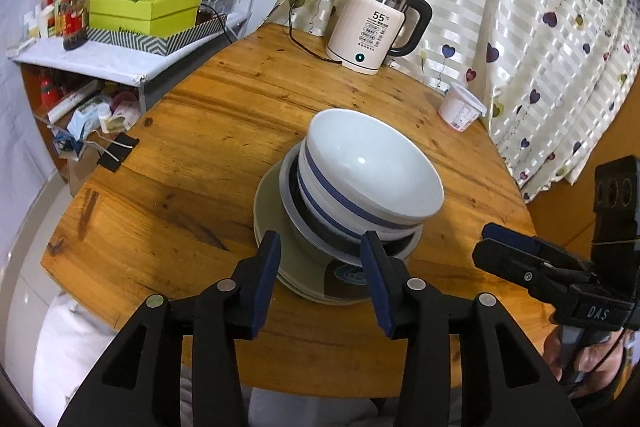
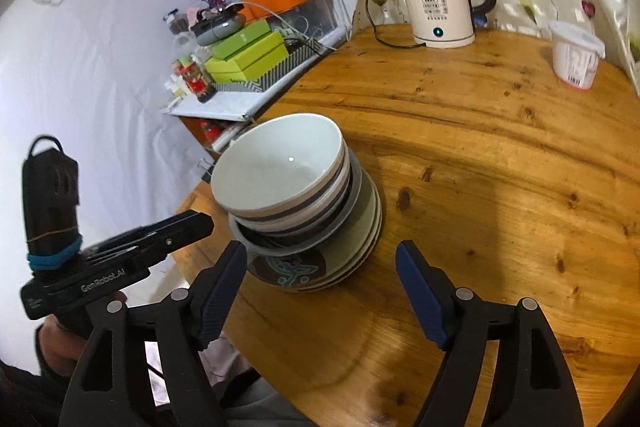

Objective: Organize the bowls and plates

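While both views show stack (image 1: pixel 360 195) of bowls on plates near surface's (image 1: pixel 200 155) left edge, only left wrist view shows binder clip (image 1: pixel 118 151) at that edge. Left gripper (image 1: pixel 320 269) released, jaws apart, nothing between pads, hovering just before stack's near rim. Right gripper (image 2: pixel 320 291) released wide, empty, stack beyond its left finger. Kettle (image 2: pixel 440 3) and tub (image 2: pixel 576 55) at far edge; broad bare wood right of stack.
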`<state>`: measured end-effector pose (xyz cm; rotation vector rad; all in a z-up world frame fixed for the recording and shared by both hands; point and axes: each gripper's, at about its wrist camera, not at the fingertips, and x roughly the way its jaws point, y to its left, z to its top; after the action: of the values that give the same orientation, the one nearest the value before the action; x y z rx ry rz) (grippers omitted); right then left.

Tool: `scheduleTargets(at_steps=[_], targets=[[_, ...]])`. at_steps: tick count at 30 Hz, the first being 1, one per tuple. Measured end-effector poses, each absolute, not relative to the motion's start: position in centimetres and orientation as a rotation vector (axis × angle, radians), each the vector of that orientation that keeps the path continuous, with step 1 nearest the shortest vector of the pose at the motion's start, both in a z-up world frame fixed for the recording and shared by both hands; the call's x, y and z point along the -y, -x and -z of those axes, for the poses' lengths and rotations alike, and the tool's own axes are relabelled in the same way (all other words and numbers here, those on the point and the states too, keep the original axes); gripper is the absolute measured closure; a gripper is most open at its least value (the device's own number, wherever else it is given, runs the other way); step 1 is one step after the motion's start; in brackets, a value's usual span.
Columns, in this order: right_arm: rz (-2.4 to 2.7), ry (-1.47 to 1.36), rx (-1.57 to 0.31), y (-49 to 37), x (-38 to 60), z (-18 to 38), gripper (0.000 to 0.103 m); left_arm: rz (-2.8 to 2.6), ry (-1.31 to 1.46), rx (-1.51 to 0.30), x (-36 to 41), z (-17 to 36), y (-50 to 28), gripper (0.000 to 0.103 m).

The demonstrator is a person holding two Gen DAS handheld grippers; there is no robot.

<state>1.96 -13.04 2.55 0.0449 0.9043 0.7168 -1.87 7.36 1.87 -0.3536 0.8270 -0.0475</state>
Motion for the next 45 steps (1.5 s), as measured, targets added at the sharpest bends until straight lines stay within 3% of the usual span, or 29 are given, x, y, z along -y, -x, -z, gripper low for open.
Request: scheduleTargets(at_steps=[14, 45], targets=[[-0.669, 0.114, -0.870, -0.2, 11.1, -1.6, 0.020, -0.017, 0.249, -0.865, -5.5, -0.7, 2.4, 0.060], [-0.674, 0.138, -0.883, 0.3, 10.4, -0.6, 0.020, -0.049, 0.222, -0.894, -4.7, 0.4, 2.5, 0.060]])
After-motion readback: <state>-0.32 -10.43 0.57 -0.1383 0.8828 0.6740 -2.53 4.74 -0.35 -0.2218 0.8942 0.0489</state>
